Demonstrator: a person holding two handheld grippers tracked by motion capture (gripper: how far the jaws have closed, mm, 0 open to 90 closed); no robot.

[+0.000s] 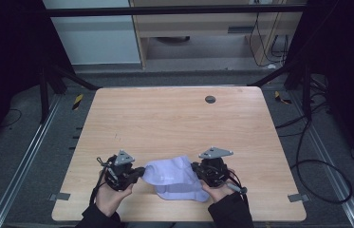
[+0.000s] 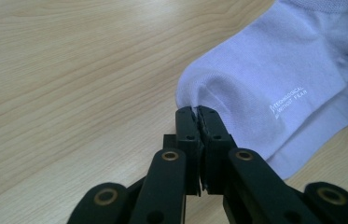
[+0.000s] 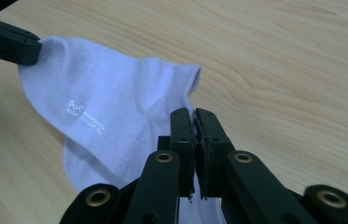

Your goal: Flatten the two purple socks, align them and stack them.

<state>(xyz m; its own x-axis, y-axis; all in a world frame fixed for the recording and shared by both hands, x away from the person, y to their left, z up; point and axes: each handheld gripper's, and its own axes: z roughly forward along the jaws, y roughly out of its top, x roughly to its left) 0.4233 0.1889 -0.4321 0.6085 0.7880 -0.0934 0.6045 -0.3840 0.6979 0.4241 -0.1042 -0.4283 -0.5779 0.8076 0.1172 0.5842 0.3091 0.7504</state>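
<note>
Pale lilac-white, the sock (image 1: pixel 175 176) lies on the near part of the wooden table (image 1: pixel 174 118), stretched between your two grippers, with small white lettering (image 2: pixel 287 99) printed on its upper layer. Your left gripper (image 2: pixel 196 110) has its jaws pressed together on the rounded toe end, and in the high view it sits just left of the fabric in your left hand (image 1: pixel 109 198). Your right gripper (image 3: pixel 193 112) has its jaws pinched on the sock's other end near the cuff opening, held by your right hand (image 1: pixel 218 191) close to the table's near edge.
</note>
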